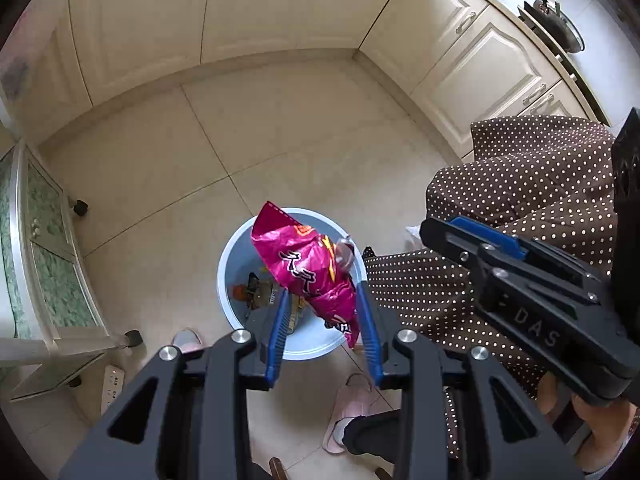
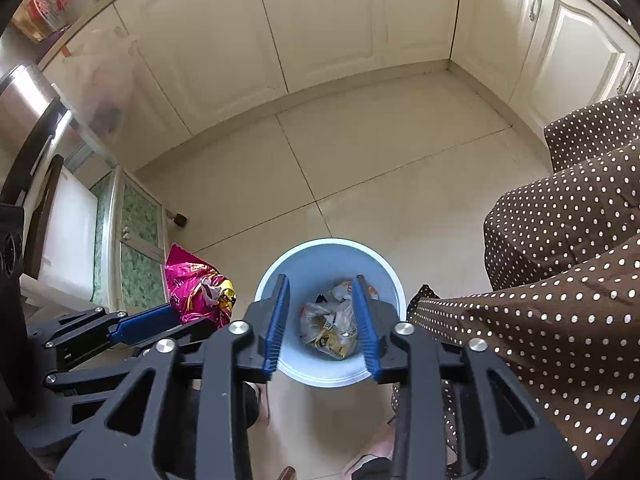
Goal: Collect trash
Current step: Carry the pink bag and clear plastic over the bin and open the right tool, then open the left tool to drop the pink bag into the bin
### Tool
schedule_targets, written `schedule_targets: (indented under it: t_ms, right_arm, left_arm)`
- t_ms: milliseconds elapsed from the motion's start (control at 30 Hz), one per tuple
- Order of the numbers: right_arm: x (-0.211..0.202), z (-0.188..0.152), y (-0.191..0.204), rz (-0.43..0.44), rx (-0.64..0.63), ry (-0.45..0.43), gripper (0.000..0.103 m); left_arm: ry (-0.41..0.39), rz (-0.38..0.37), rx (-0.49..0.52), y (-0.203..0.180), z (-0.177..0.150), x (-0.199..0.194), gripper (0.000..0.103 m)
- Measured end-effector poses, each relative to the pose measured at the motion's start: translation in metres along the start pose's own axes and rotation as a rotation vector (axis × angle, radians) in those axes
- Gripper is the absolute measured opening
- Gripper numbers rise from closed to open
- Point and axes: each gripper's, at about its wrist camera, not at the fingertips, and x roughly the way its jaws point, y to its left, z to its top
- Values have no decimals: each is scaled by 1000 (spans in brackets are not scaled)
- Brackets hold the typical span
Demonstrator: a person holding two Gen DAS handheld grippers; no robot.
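A light blue bin (image 1: 225, 264) stands on the tiled floor with wrappers in it. My left gripper (image 1: 322, 289) hangs over it, shut on a crumpled pink snack bag (image 1: 304, 264) that sticks up between the blue fingers (image 1: 278, 332). A clear crumpled piece (image 1: 345, 253) rests against the bag. In the right wrist view my right gripper (image 2: 321, 280) stands open above the bin (image 2: 387, 280) with nothing between its pads. Below it in the bin lies a clear bag of wrappers (image 2: 330, 328). The pink bag (image 2: 192, 284) and left gripper (image 2: 176, 312) show at the left.
Cream cabinets (image 1: 280, 12) line the far wall and the right side, with a pan (image 1: 560, 24) on the counter. A wheeled green-glass cabinet (image 1: 48, 248) stands at the left. Pink slippers (image 1: 352, 404), a power strip (image 1: 112, 384) and the person's dotted brown skirt (image 1: 520, 184) crowd the bin.
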Motion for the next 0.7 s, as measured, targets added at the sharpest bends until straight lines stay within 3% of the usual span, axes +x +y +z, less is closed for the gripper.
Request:
schedule_targets:
  t_ms: [167, 400, 700]
  right_arm:
    - [-11, -1, -9, -27, 0, -32, 40]
    - [-35, -1, -19, -132, -11, -120, 51]
    - [-68, 3, -26, -192, -5, -254, 56]
  left_arm:
    - [9, -10, 12, -8, 2, 2, 32]
    - [14, -20, 49, -26, 10, 3, 32]
    - [-37, -52, 99, -54, 24, -15, 36]
